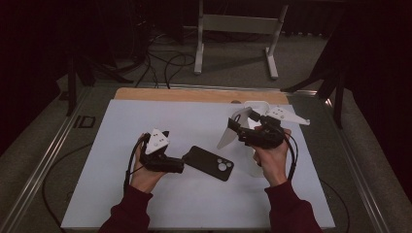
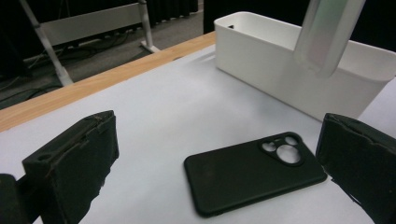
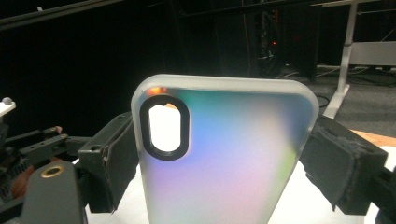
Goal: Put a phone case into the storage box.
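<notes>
Counter (image 1: 145, 204) under both hands is a pale sheet with a strip of bare wood along its far edge, and beyond that edge stands a grey metal frame (image 1: 238, 24) on the floor among loose cables. Behind the right gripper (image 1: 239, 128) sits a long white plastic bin (image 2: 280, 60), open at the top; in the left gripper view it runs across the far side, past the fingertips, with nothing between it and the phone case lying nearer.

That matte black phone case (image 1: 208, 162) lies flat on the counter with its round camera cut-outs towards the right hand, just ahead of the left gripper (image 1: 180, 166). The left fingers (image 2: 74, 163) stand spread wide and pinch nothing: the case lies out in front of and between them, the right fingertip close by its camera end, neither pad pressing on it.

The right gripper holds a frosted translucent phone case (image 3: 224, 158) off the counter, standing on end between its fingers (image 3: 341, 163). The pads press on its two long edges. Its back shimmers green, blue and pink, and a black-rimmed oval camera opening sits near its upper corner.
</notes>
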The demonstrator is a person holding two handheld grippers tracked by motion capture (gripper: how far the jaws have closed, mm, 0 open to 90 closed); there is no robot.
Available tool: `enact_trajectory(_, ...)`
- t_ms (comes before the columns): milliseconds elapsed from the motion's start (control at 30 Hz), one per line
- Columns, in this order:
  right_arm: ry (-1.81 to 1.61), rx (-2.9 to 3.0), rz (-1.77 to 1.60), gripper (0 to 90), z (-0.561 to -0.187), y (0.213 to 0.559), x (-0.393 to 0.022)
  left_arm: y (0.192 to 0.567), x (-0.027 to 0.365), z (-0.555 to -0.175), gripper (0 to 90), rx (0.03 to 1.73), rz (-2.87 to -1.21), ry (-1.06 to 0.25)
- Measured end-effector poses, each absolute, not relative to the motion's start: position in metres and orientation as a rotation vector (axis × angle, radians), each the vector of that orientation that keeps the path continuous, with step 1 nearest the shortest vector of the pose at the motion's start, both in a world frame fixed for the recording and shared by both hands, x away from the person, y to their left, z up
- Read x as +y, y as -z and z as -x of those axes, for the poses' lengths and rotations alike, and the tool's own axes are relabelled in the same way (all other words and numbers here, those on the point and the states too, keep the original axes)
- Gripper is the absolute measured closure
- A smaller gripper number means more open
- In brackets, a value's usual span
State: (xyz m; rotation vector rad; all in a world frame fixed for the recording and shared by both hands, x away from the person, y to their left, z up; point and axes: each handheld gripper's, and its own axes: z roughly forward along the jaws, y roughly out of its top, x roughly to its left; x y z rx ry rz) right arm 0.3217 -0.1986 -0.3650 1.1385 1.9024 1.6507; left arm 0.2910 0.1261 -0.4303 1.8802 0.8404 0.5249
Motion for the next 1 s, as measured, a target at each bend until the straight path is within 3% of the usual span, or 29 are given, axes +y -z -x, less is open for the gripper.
enact_trajectory(1000, -1.569, 1.845, -1.179, 16.8, -0.345, 0.357, -0.215, 0.451, 0.188, -0.279, 0.0, 0.941, -1.839, -0.627)
